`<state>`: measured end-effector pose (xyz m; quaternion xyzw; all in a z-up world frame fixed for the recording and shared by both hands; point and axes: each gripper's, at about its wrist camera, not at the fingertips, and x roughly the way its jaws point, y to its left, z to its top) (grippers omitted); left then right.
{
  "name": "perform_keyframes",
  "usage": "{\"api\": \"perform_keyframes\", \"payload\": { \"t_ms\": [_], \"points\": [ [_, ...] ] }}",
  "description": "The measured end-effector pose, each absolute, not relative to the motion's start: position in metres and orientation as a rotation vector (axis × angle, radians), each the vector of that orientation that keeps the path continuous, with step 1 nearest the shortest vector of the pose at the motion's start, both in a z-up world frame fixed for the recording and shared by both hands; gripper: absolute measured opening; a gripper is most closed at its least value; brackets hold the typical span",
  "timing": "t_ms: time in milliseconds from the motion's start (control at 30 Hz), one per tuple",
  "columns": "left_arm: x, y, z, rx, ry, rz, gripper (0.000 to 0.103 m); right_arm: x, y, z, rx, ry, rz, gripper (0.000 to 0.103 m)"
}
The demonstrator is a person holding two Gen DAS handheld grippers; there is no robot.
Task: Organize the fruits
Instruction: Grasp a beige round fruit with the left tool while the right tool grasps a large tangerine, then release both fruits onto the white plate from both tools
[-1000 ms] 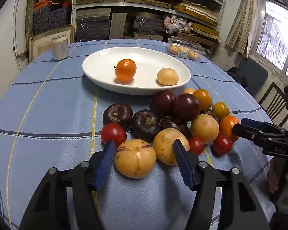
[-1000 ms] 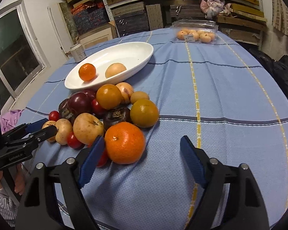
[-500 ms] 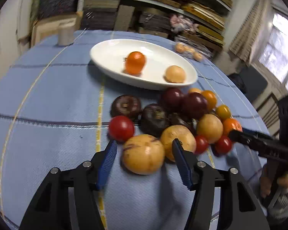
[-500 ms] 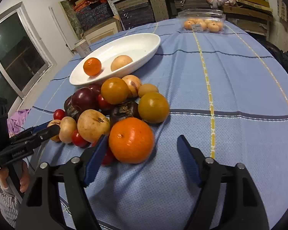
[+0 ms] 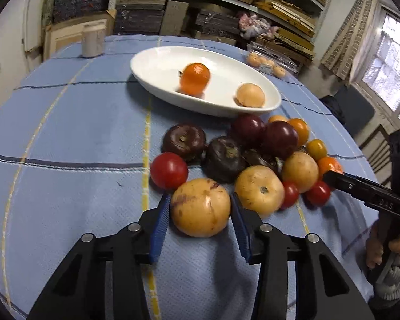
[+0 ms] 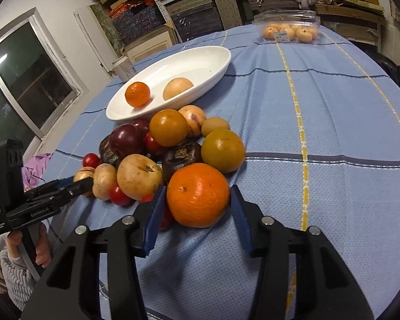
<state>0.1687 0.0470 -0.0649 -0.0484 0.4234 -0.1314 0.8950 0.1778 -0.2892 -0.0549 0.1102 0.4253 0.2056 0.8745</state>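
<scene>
A white oval dish (image 5: 146, 64) at the table's middle holds a small orange (image 5: 194, 78) and a tan round fruit (image 5: 250, 95). In front of it lies a pile of dark purple, red, yellow and orange fruits (image 5: 280, 138). My left gripper (image 5: 200, 200) is closing, and its blue pads touch both sides of a yellow-brown speckled fruit (image 5: 200, 209) at the pile's near edge. My right gripper (image 6: 197, 190) is closing too, pads against a large orange (image 6: 198, 194) at the pile's near right. Each gripper shows in the other's view, the right gripper (image 5: 330, 177) and the left gripper (image 6: 80, 184).
A blue checked cloth (image 6: 333, 133) covers the round table. A pale can (image 5: 92, 40) stands at the far left. A clear box of small oranges (image 6: 290, 30) sits at the far edge. Shelves stand behind, a chair (image 5: 376, 146) to the right. A person's hands (image 5: 381, 248) hold the grippers.
Both pairs of jaws have narrowed, the left onto the yellow-brown fruit and the right onto the large orange. The left view has tilted slightly.
</scene>
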Motion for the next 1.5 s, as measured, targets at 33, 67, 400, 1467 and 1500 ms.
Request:
{"api": "perform_keyframes", "payload": {
  "t_ms": [33,67,400,1467,1500],
  "points": [
    [0.17,0.044,-0.066,-0.083,0.881,-0.26,0.045,0.179,-0.287,-0.055,0.221,0.89,0.419,0.048],
    [0.171,0.041,-0.067,-0.066,0.881,-0.256,0.045,0.181,-0.285,-0.056,0.206,0.894,0.41,0.048],
    [0.169,0.043,-0.067,-0.09,0.87,-0.299,0.044,0.181,-0.28,-0.056,0.171,0.883,0.41,0.046],
    [0.332,0.059,-0.012,-0.15,0.75,-0.144,0.063,0.349,-0.224,0.009,0.192,0.83,0.369,0.053],
    [0.328,0.063,-0.008,-0.164,0.733,-0.14,0.07,0.342,-0.229,0.017,0.213,0.794,0.366,0.053]
  ]
}}
